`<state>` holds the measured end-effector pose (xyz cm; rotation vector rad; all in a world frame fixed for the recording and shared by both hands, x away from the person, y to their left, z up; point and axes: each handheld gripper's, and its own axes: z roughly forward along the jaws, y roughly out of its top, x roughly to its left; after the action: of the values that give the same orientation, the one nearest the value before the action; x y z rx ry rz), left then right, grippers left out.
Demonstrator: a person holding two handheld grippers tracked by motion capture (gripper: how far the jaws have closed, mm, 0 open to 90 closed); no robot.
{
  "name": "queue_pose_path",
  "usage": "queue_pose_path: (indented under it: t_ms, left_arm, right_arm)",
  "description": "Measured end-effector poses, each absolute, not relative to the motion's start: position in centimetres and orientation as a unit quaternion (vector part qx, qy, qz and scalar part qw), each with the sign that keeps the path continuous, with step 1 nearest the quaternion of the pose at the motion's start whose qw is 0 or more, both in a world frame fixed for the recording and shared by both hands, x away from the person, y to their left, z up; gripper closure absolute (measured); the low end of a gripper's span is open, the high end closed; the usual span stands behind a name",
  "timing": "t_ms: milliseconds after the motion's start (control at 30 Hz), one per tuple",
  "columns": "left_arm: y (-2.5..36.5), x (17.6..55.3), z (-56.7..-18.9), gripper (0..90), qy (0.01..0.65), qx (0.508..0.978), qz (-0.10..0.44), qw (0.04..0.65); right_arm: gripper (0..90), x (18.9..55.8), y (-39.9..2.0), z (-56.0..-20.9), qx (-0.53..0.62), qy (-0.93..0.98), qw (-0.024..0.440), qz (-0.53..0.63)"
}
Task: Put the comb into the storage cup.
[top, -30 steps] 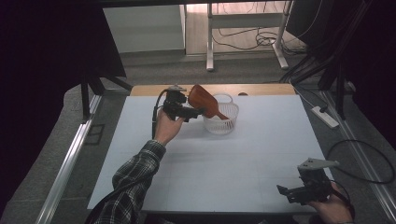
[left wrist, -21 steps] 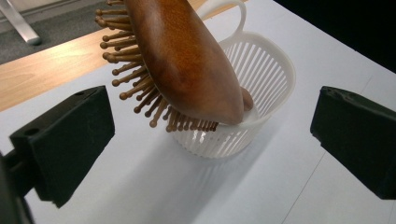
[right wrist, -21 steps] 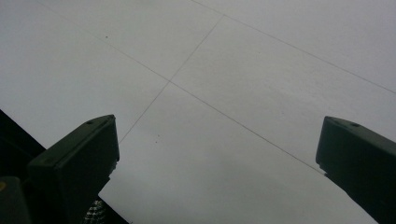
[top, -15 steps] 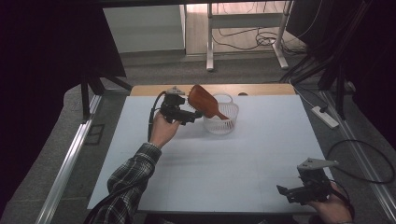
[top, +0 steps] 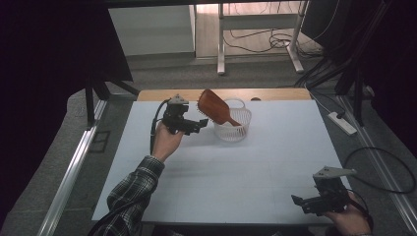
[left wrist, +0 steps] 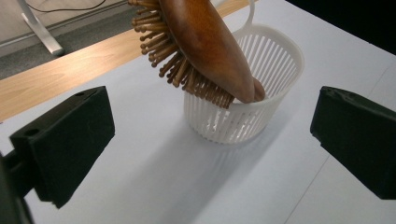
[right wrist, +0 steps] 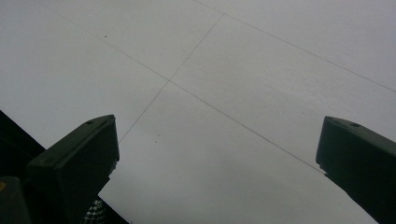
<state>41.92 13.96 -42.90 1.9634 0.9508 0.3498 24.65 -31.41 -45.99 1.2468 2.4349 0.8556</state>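
Brush: brown wooden paddle hairbrush (left wrist: 210,51), handle down in white slotted plastic basket (left wrist: 261,116), leaning back-left.
Nearer: left gripper (top: 189,123), fingers wide, empty.
Right gripper (top: 314,201): fingers wide, well apart.

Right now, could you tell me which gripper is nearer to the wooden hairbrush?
Left. The left gripper hovers open just beside the wooden hairbrush leaning in the white basket; the right gripper sits open at the table's near right corner, far away.
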Motion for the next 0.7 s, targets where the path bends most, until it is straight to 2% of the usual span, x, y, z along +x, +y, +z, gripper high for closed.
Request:
queue_pose_path:
  t_ms: [700]
  left_arm:
    - [15.1,39.9,-44.7,0.0,0.4,0.784,0.142,0.454]
  right_arm:
    - [0.0,24.6,-31.4,-46.0,0.431,0.842,0.138,0.294]
